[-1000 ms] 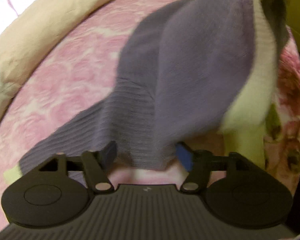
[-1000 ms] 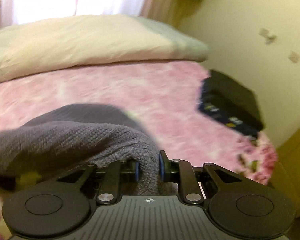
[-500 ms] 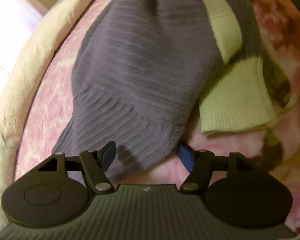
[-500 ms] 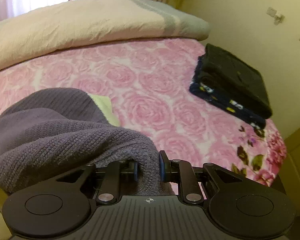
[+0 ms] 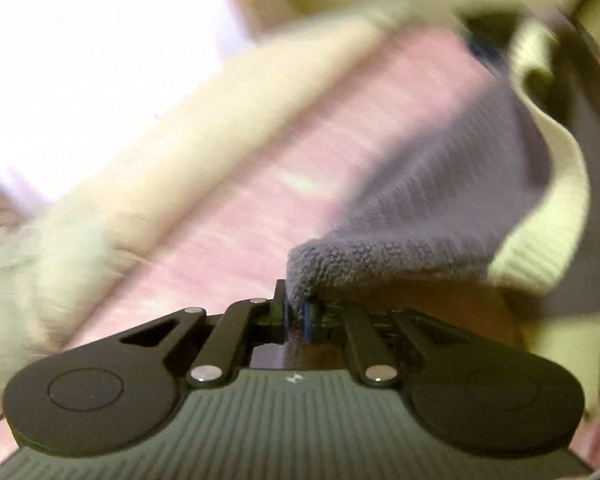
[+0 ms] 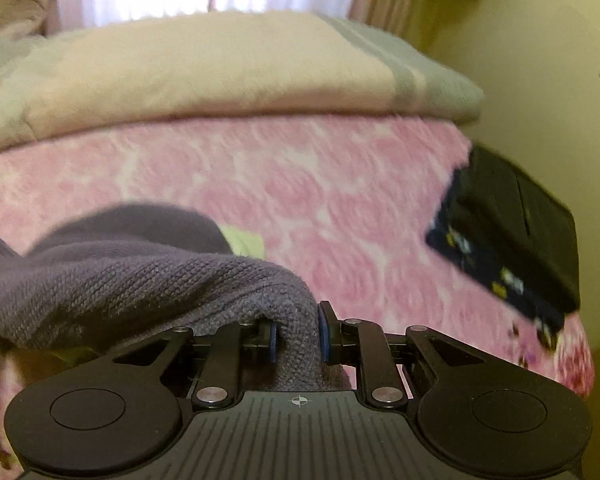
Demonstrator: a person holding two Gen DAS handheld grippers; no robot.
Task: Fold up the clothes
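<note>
Much of the left wrist view is smeared, so we make out little beyond the purple sweater (image 5: 432, 216) and its pale green cuff (image 5: 540, 240). Our left hand-held gripper (image 5: 296, 314) is clamped on a sweater edge; our right hand-held gripper (image 6: 296, 336) pinches a thick fold. The sweater hangs over the pink rose bedspread (image 6: 300, 184). Beyond lie a cream duvet (image 6: 204, 72) and dark folded clothes (image 6: 512, 232) near the wall.

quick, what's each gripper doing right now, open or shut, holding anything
Left gripper: shut on the purple sweater.
Right gripper: shut on the same purple sweater.
</note>
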